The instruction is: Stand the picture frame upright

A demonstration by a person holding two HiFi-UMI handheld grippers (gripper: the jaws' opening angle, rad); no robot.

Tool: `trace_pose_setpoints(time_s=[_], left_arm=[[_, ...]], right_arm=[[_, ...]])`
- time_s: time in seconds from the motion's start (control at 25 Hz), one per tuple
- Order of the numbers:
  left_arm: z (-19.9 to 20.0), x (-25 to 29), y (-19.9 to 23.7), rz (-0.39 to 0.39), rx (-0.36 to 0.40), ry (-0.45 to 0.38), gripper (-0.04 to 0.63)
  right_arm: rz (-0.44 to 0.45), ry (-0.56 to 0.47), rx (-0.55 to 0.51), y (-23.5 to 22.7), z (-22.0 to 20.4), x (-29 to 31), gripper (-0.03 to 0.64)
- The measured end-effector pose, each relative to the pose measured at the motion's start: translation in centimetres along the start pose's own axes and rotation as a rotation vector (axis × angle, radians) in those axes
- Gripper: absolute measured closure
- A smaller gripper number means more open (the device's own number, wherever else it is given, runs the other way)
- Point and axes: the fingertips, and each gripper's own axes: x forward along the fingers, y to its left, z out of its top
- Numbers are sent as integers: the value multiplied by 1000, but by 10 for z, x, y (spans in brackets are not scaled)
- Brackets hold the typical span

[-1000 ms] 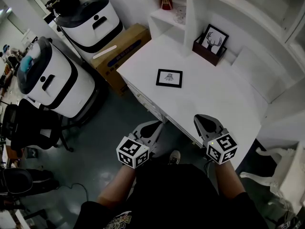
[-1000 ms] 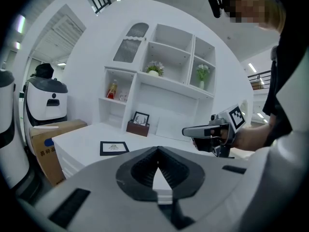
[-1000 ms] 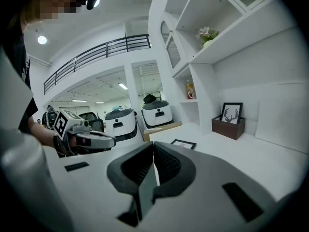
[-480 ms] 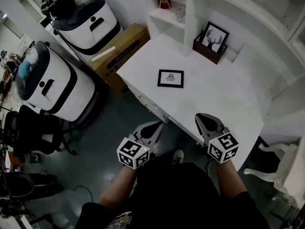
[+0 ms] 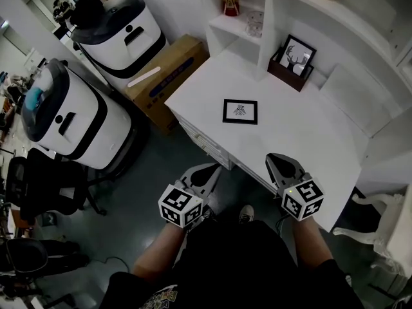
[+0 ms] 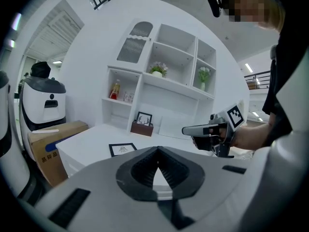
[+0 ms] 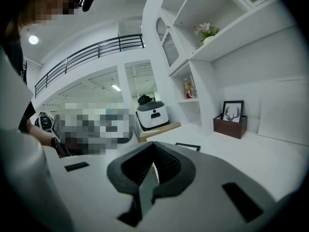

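Slim black rectangular picture frame (image 5: 240, 111), white mat with a small dark drawing, lies flat on the white desk (image 5: 302, 140), bare top all round it. My left gripper (image 5: 207, 170) and right gripper (image 5: 278, 161) hang at the desk's near edge, jaws closed on nothing. The blue print on the brown cardboard box (image 5: 168, 69) beside the desk is illegible.

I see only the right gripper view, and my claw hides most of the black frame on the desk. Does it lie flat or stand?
Observer: The picture frame lies flat, face up, near the middle of the desk.
Operator: Where is the left claw?
Observer: The left claw is in front of the desk's edge, short of the frame.
Operator: Does it hold something?
Observer: No, its jaws are together with nothing between.
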Motion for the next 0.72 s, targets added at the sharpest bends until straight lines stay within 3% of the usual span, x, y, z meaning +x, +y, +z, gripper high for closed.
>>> trace_pose_setpoints(time_s=[0.72], left_arm=[[0, -24, 65, -93, 6, 27, 591]], right_arm=[[-125, -7, 48, 33, -1, 44, 614]])
